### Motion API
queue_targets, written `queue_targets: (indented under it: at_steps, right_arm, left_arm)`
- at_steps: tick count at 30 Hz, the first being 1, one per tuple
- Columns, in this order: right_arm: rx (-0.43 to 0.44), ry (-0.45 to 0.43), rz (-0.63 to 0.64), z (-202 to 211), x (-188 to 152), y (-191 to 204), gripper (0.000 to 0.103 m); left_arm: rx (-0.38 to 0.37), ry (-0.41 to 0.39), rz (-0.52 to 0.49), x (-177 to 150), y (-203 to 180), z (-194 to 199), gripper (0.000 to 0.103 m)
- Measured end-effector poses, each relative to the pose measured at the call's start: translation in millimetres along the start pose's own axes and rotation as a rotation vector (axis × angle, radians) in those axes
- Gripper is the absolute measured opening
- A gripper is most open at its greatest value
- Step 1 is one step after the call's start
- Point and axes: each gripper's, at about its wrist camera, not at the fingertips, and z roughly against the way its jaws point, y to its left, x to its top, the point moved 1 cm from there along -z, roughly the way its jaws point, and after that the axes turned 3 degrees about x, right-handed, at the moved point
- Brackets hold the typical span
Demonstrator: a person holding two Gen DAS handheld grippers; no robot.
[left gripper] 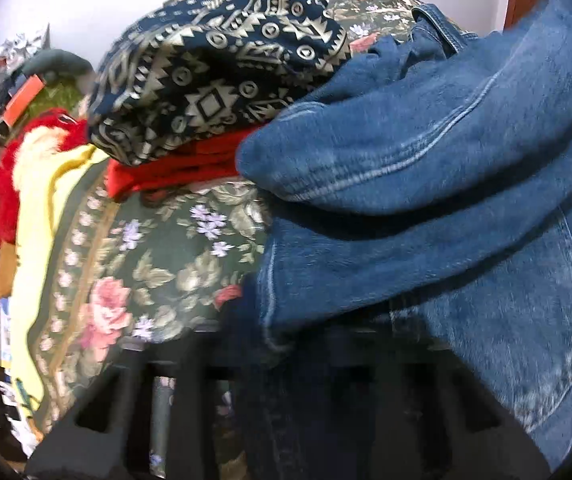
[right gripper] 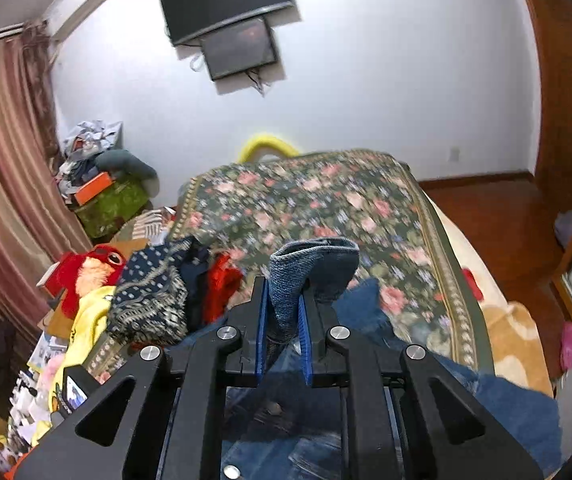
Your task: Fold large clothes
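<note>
A blue denim jacket [left gripper: 446, 184] fills the right of the left wrist view, with one sleeve draped across its body, lying on a floral bed cover [left gripper: 157, 264]. My left gripper [left gripper: 286, 364] sits low under the jacket's hem; denim hangs over its fingertips, so its jaws are hidden. In the right wrist view my right gripper [right gripper: 283, 320] is shut on a fold of the denim jacket [right gripper: 310, 268] and holds it up above the bed cover [right gripper: 306, 200]. More denim hangs below the gripper.
A pile of clothes lies at the bed's left: a navy patterned garment [left gripper: 221, 68], a red garment [left gripper: 181, 164] and a yellow one [left gripper: 37, 216]. A red plush toy [right gripper: 93, 268], boxes and a curtain [right gripper: 1, 160] stand left. A wooden door [right gripper: 566, 100] is right.
</note>
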Motion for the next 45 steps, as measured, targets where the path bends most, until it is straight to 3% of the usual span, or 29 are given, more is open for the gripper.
queue_targets:
  at_steps: [2,7,9,13,17,19,25,27,30,35,36,38,40,43,45]
  right_arm:
    - [-0.002,0.018,-0.015,0,-11,-8,0.012]
    - [-0.008,0.045,-0.098,8,-42,-37,0.012]
    - [-0.012,0.062,-0.147,12,-59,-52,0.012]
    - [-0.036,0.131,-0.195,11,-90,-77,0.012]
    - [-0.077,0.207,-0.238,6,-119,-97,0.012]
    - [-0.112,0.226,-0.228,8,-130,-103,0.011]
    - [-0.095,0.302,-0.304,11,-148,-123,0.015]
    - [-0.178,0.303,-0.317,17,-152,-134,0.015]
    - [-0.208,0.303,-0.358,28,-155,-150,0.015]
    - [-0.244,0.289,-0.265,39,-133,-143,0.015]
    - [-0.224,0.292,-0.215,38,-123,-133,0.017]
    - [-0.183,0.295,-0.146,32,-111,-118,0.041]
    - [-0.111,0.27,-0.06,21,-91,-88,0.054]
    - [-0.009,0.288,0.029,-2,-74,-45,0.056]
    - [0.099,0.326,0.081,-26,-66,-10,0.063]
  left_arm:
    - [0.009,-0.034,0.043,2,6,7,0.009]
    - [-0.017,-0.144,0.2,7,39,51,0.008]
    - [-0.074,-0.163,0.26,7,51,66,0.008]
    - [-0.064,-0.142,0.246,-1,45,67,0.008]
    - [-0.051,-0.045,0.239,-11,29,39,0.009]
    - [-0.027,-0.008,0.243,-17,25,26,0.015]
    - [-0.023,0.082,0.253,-27,26,19,0.023]
    - [-0.011,0.082,0.249,-31,29,27,0.029]
    - [0.011,0.063,0.238,-36,34,41,0.041]
    - [0.04,0.02,0.208,-39,39,63,0.046]
    - [0.044,0.008,0.208,-35,41,64,0.051]
    - [0.059,-0.027,0.215,-30,46,73,0.056]
    - [0.062,-0.05,0.218,-25,49,76,0.059]
    - [0.054,-0.055,0.232,-18,52,71,0.06]
    - [0.038,-0.043,0.238,-13,52,64,0.061]
